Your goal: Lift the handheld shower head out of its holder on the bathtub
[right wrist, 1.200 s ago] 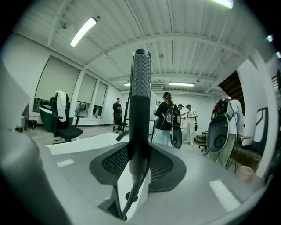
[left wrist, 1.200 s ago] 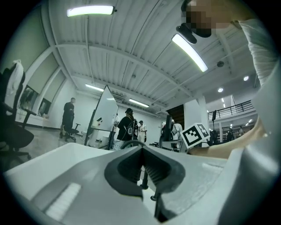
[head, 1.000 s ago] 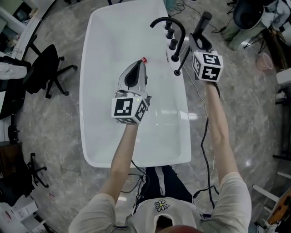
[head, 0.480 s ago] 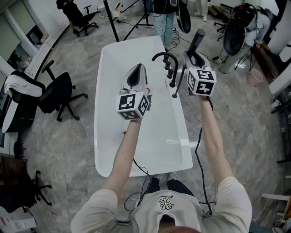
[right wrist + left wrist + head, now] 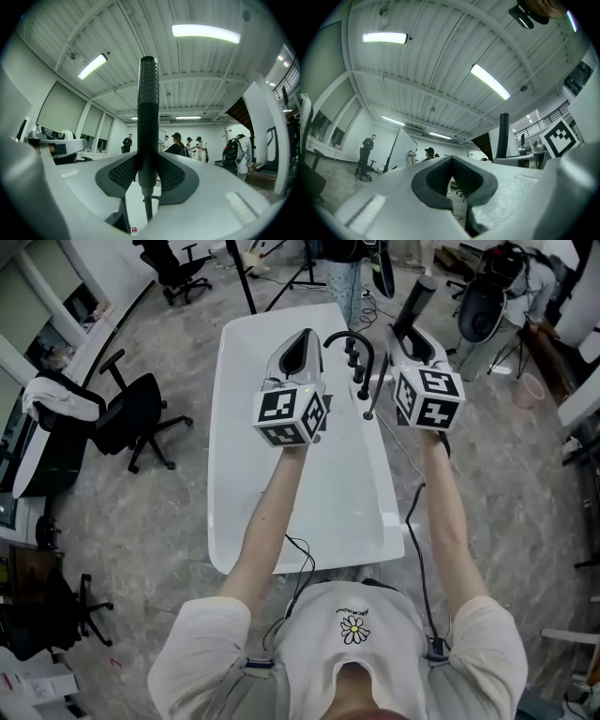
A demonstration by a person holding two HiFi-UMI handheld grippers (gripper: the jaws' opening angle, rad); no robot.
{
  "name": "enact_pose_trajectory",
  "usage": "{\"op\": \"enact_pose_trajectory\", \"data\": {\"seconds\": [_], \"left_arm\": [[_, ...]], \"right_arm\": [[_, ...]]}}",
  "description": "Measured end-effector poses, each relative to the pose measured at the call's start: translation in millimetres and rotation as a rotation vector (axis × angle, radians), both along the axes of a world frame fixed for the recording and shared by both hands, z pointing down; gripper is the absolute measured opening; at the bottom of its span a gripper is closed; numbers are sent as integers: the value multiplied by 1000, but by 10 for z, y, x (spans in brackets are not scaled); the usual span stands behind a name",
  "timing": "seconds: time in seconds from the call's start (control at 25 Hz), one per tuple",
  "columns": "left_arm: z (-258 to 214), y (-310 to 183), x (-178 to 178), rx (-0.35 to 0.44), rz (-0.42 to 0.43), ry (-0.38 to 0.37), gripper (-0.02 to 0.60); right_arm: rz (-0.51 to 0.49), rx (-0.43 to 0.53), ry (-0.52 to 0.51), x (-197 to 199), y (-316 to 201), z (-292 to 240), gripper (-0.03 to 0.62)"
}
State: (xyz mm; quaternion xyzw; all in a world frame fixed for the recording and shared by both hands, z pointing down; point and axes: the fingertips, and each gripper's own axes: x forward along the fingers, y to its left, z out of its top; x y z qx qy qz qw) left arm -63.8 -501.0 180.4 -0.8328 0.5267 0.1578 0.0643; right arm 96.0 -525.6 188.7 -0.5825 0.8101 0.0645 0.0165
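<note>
Two grippers are hovering over the bathtub (image 5: 244,456). Right gripper (image 5: 147,176) is clamping the shower head (image 5: 148,108) low on its handle, long axis upright, hose (image 5: 148,211) hanging below; it is looking clear of its holder. Left gripper (image 5: 451,180) is sitting closed, empty.

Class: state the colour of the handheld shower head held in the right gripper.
The shower head is black, best seen in the right gripper view.
</note>
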Motion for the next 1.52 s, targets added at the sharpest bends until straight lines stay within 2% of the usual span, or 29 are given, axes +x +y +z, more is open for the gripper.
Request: {"op": "enact_pose_trajectory", "data": {"seconds": [0.16, 0.36, 0.48, 0.68, 0.96, 1.12, 1.52], "left_arm": [[-11, 335, 182, 11, 30, -44, 0], [-23, 656, 190, -18, 99, -2, 0], [-27, 836, 261, -9, 85, -22, 0], [165, 1075, 263, -57, 48, -45, 0], [69, 1264, 206, -36, 15, -41, 0], [99, 1321, 308, -40, 23, -70, 0], [167, 1394, 557, -52, 51, -80, 0]], "right_arm": [[-14, 43, 45, 3, 414, -139, 150], [-74, 47, 28, -203, 797, -220, 150], [-73, 81, 41, -210, 1047, -240, 150], [-81, 86, 25, -227, 1390, -62, 150], [-92, 79, -9, -184, 1653, 101, 150], [-99, 70, -19, -185, 1681, 164, 150], [-89, 70, -24, -35, 1767, 197, 150]]}}
